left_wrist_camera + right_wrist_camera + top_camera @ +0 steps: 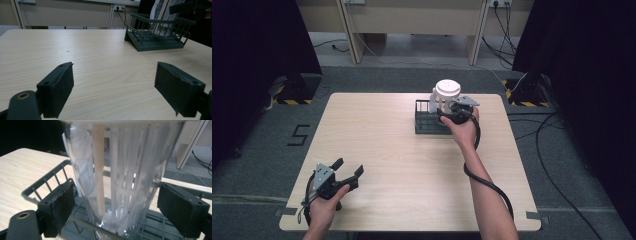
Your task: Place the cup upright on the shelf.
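Note:
A clear ribbed plastic cup [446, 98] with a white lid and a pale straw inside stands upright in a dark wire rack [426, 119] at the table's far middle. In the right gripper view the cup [120, 177] stands between the pads, which are apart from its walls. My right gripper [451, 111] is open around the cup's lower part. My left gripper [348, 169] rests open near the front left edge with nothing between its pads [60, 87]. In the left gripper view the rack [157, 35] is far ahead at the right.
The wooden table [382, 150] is bare between the rack and my left hand. Cables lie on the grey floor at the right, and a black cable [492, 187] trails along my right forearm.

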A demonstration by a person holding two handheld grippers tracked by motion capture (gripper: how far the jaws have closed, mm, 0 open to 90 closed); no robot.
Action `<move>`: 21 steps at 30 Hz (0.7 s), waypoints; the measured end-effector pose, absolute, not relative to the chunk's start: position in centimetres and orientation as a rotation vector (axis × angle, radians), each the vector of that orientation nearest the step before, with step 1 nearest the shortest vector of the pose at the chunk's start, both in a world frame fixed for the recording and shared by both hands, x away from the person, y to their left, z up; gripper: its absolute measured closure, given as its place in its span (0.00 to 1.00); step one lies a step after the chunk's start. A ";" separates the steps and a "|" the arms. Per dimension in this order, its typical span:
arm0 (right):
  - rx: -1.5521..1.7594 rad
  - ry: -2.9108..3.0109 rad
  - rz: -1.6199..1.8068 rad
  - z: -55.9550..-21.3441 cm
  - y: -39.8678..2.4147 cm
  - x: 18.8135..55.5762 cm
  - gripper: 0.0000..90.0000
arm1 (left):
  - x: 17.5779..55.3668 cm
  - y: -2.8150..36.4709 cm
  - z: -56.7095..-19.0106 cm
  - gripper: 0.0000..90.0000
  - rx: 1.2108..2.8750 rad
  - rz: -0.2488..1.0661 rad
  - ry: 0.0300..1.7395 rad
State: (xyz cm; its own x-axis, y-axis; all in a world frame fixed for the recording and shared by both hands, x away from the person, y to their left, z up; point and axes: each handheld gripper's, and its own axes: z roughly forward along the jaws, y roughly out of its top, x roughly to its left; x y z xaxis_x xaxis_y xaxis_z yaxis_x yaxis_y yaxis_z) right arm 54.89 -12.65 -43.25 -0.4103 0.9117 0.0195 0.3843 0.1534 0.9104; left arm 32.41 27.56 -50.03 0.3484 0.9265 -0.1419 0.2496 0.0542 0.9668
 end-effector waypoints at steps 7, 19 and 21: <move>1.230 1.879 1.229 -43.0 -13.5 53.8 0.17 | 32.4 27.6 -50.0 0.17 1.456 0.738 1.137; 1.218 1.877 1.235 -42.8 -14.8 51.9 0.18 | 32.4 27.5 -50.0 0.17 1.459 0.743 1.135; 1.219 1.877 1.234 -42.9 -15.0 51.6 0.18 | 32.4 27.5 -50.0 0.17 1.462 0.744 1.135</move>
